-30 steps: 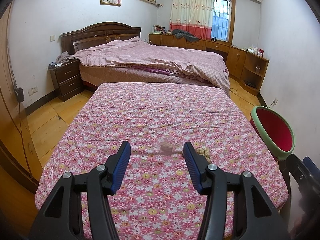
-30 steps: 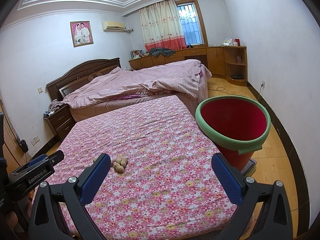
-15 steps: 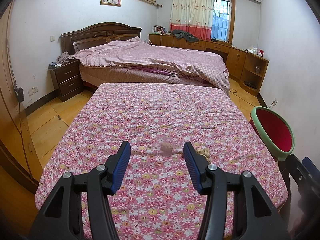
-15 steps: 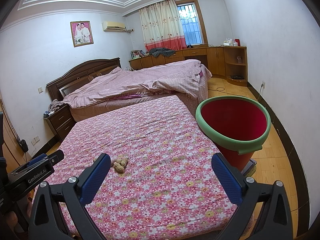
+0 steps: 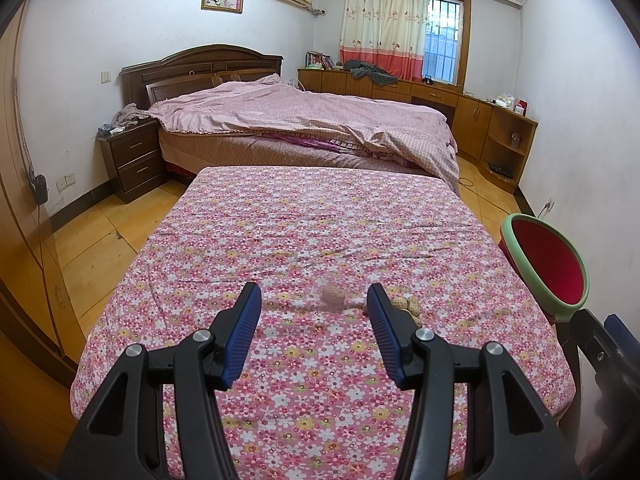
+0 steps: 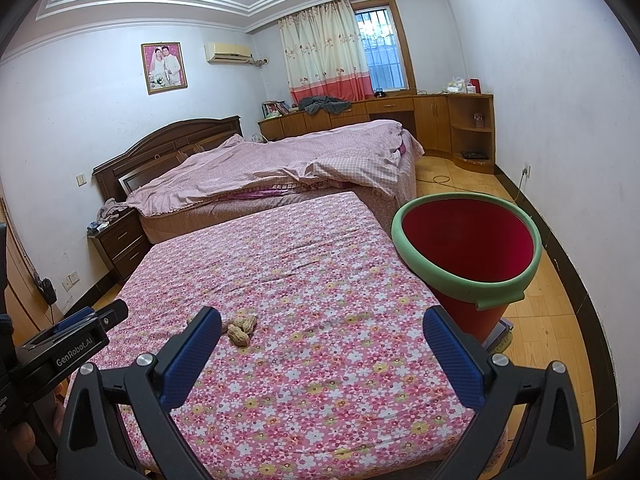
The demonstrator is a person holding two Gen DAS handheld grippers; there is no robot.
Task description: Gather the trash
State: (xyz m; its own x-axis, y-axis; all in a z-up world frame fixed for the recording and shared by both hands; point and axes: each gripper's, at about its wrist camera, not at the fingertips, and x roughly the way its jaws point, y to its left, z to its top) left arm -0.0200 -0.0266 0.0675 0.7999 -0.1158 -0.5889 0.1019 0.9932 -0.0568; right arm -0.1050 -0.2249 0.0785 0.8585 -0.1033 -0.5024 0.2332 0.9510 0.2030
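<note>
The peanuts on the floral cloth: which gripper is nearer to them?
Left. The left gripper hovers just short of the peanuts, off its right fingertip. The right gripper is set back, peanuts beside its left finger.

The floral cloth (image 5: 320, 360) is pink, strewn with white, yellow and red flowers; on it lie tan peanut shells (image 6: 241, 328) and a pinkish-brown lump (image 5: 333, 297). The bucket (image 6: 468, 248) is red with a pale green rim. Both grippers' pads (image 6: 452, 358) are blue on black frames.

Peanuts (image 6: 241, 328) lie on the near bed (image 6: 320, 288) — bucket (image 6: 468, 256) beside its right edge, second bed (image 6: 280, 168) behind.
</note>
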